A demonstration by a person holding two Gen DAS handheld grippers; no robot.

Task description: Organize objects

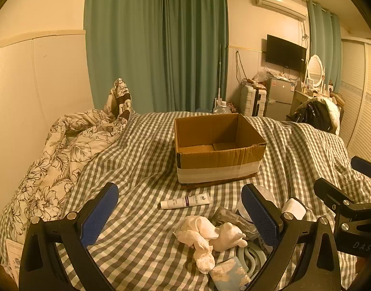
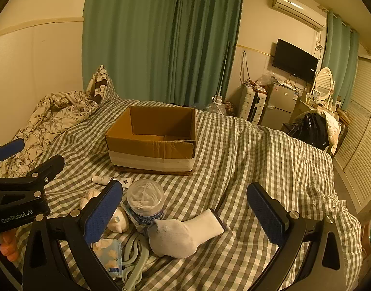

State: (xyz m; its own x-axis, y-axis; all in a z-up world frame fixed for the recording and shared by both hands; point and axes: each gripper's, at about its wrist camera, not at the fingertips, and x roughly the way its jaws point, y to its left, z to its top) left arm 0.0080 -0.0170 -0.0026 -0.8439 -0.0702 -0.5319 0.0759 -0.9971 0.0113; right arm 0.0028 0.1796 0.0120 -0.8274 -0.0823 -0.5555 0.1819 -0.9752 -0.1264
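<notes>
An open, empty cardboard box (image 1: 217, 149) (image 2: 152, 139) stands on the checked bedspread. In front of it lie a white tube (image 1: 185, 201) (image 2: 107, 180), a crumpled white cloth (image 1: 197, 232), a white figurine (image 1: 230, 237), a clear tub of cotton swabs (image 2: 145, 202), a white sock (image 2: 183, 234), a tissue pack (image 2: 107, 254) (image 1: 230, 274) and a pale green hanger (image 2: 134, 254). My left gripper (image 1: 183, 213) is open above the tube and cloth. My right gripper (image 2: 185, 208) is open above the sock.
A floral duvet (image 1: 54, 169) is bunched at the left. Green curtains (image 1: 156, 43) hang behind the bed. A suitcase (image 1: 253, 100), a small fridge (image 1: 281, 97) and a chair with clothes (image 1: 316, 114) stand to the right. The bed's right edge (image 2: 340, 194) drops off.
</notes>
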